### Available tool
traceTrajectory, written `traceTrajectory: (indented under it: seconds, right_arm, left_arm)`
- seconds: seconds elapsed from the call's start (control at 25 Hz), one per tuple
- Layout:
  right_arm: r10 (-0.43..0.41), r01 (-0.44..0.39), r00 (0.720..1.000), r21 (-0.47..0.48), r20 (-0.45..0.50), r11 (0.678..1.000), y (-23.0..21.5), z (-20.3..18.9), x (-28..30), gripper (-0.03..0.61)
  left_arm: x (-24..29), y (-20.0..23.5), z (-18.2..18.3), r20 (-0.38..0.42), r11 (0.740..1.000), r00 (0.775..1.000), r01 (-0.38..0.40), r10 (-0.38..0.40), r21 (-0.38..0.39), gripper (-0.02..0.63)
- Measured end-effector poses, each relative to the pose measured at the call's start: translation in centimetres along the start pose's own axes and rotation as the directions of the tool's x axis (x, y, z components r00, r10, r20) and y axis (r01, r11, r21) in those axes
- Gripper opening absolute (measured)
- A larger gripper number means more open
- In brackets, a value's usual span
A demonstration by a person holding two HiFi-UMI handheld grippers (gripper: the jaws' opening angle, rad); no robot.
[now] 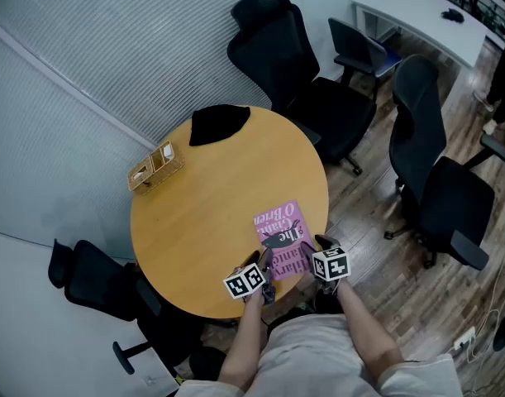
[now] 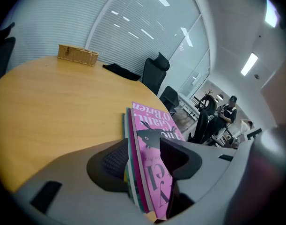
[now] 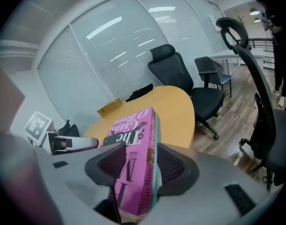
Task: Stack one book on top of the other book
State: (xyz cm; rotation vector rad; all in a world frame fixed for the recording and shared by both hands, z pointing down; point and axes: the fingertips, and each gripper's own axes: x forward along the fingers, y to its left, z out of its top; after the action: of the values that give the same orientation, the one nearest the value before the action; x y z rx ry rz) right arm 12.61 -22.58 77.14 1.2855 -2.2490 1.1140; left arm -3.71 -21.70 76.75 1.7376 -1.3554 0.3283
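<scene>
A pink book (image 1: 281,231) lies on top of a teal-edged book near the front right rim of the round wooden table (image 1: 202,213). Both grippers grip the stack's near end. My left gripper (image 1: 267,265) has one pad on the pink cover (image 2: 150,139) and the other under the teal book (image 2: 133,184), shut on both. My right gripper (image 1: 315,246) clamps the same stack from the right: the pink cover (image 3: 131,139) and the teal edge (image 3: 156,172) fill the space between its jaws. The left gripper (image 3: 63,143) shows at the left of the right gripper view.
A wicker basket (image 1: 155,167) and a black cloth (image 1: 219,124) sit at the table's far side. Black office chairs (image 1: 302,64) stand behind and right of the table, another (image 1: 95,279) at the left. People stand in the far background (image 2: 227,111).
</scene>
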Motion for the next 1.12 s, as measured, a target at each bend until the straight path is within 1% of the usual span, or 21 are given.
traceTrajectory:
  seconds: [0.12,0.24,0.4,0.68,0.88,1.12]
  right_arm:
    - [-0.023,0.023,0.999,0.007,0.032,1.0,0.0,-0.2,-1.9,0.212]
    - [-0.054,0.053,0.997,0.013,0.062,0.999,0.4,-0.8,-4.2,0.212]
    - [-0.084,0.083,0.993,0.018,0.084,0.996,1.7,-2.7,-7.5,0.212]
    - [-0.135,0.14,0.985,-0.048,0.104,0.989,3.8,-5.3,-11.1,0.212]
    - [-0.145,0.159,0.981,-0.111,0.126,0.981,5.8,-6.2,-12.9,0.212]
    - [-0.175,0.198,0.971,-0.139,0.162,0.97,6.8,-7.3,-15.0,0.212]
  left_arm:
    - [-2.3,-0.7,-0.3,0.037,0.997,0.999,0.026,-0.028,0.067,0.225]
    - [-4.6,-1.5,-0.6,0.054,0.991,0.997,0.042,-0.049,0.126,0.225]
    - [-7.7,-2.8,-1.3,0.073,0.978,0.995,0.045,-0.061,0.204,0.225]
    - [-10.9,-4.8,-3.4,0.093,0.964,0.99,0.082,-0.109,0.252,0.225]
    - [-12.8,-5.8,-4.6,0.107,0.956,0.985,0.104,-0.138,0.274,0.224]
    - [-14.8,-6.4,-6.5,0.094,0.937,0.986,0.102,-0.141,0.333,0.224]
